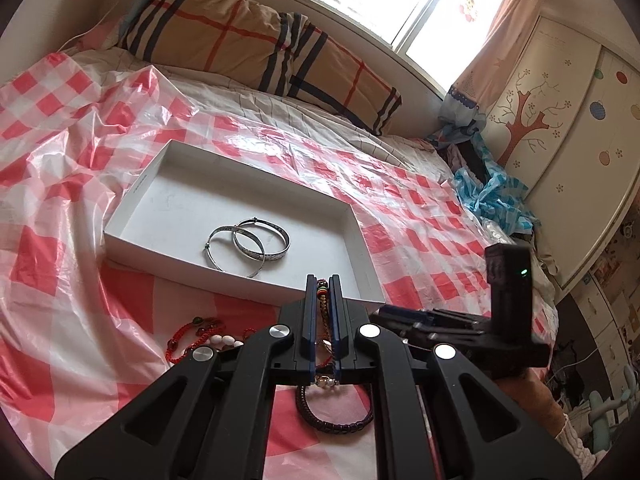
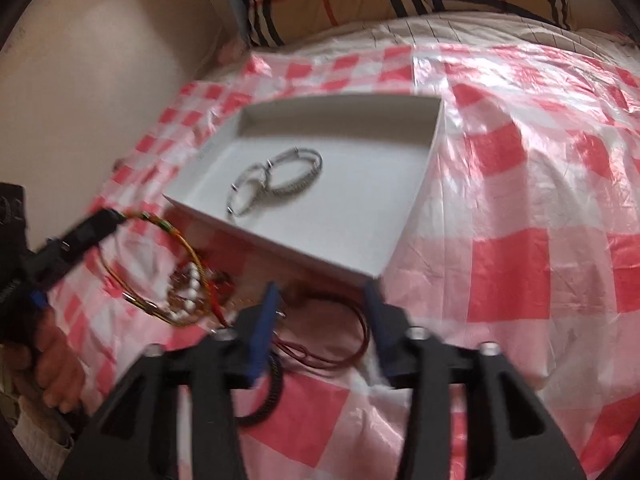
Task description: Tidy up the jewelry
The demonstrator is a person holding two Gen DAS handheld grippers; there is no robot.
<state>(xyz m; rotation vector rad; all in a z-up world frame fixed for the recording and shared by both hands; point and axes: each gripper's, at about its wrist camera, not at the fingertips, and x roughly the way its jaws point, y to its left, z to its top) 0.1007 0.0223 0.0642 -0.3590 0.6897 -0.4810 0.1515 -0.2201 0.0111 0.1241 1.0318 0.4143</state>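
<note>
Red-and-white checked plastic sheeting (image 1: 72, 240) covers the bed, and a shallow white box (image 1: 132, 196) sits on it with two silver bangles (image 1: 248, 246) overlapping inside. The left tool (image 1: 323, 280) is level and low at the box's near edge, its blue-lined fingers pressed together on a multicoloured braided bracelet (image 2: 160, 228); in the right wrist view that bracelet hangs as a loop from the tool's tip, above the sheet. The right tool (image 2: 320, 296) points toward the box's near corner with its fingers spread wide and nothing between them. On the sheet in front of the box lie a red cord bracelet with white beads (image 1: 200, 334), a dark braided leather band (image 1: 332, 420) and a thin dark red cord (image 2: 340, 344). A bare hand (image 2: 56, 364) grips the left tool's handle
</note>
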